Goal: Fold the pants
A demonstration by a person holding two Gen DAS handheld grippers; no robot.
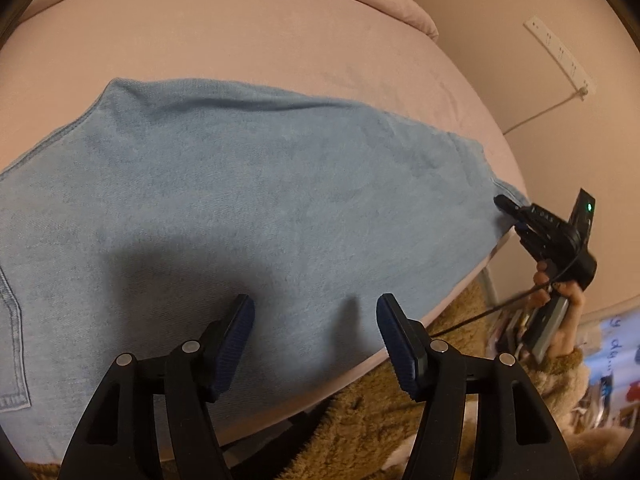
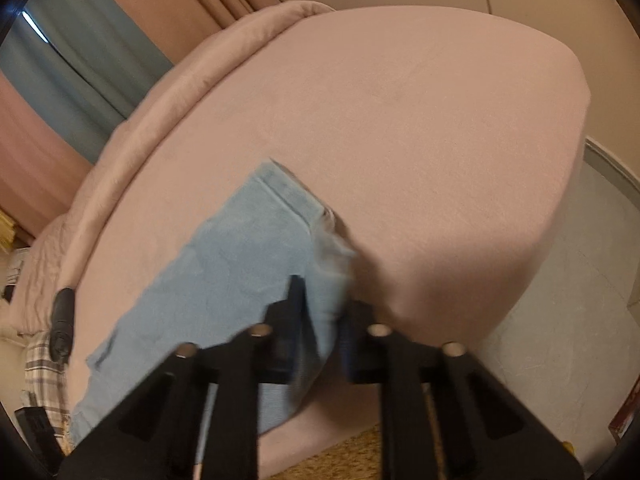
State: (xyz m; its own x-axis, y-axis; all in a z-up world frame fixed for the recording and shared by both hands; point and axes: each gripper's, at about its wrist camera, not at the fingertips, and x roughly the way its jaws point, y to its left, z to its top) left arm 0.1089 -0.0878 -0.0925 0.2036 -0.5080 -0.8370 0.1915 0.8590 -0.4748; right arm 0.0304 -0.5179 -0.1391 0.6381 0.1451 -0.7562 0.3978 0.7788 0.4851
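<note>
Two black grippers are at work over one pair of light blue denim pants (image 1: 256,200), which lies spread flat on my pink sheeted bed (image 1: 280,40), running along the near edge of the mattress. My left gripper (image 1: 315,334) hangs just above the fabric near that edge, its blue-padded fingers (image 1: 236,344) wide apart and holding nothing; their shadow falls on the denim directly ahead of them. A stitched pocket seam of the pants shows at the far left of the left wrist view.

My right gripper (image 2: 320,320) is at the other end of the garment, by the corner of the bed. In the right wrist view its fingers (image 2: 294,312) are drawn close with a bunched fold of the blue denim pinched between them, though that picture is blurred. From the left wrist view I see the same right gripper (image 1: 505,205) with its tips against the hem end of the pants, my hand (image 1: 568,304) wrapped around its handle.

A pink rolled blanket (image 2: 168,92) lies along the far side of the bed. Below the mattress edge sits a brown fuzzy fabric (image 1: 380,412).
</note>
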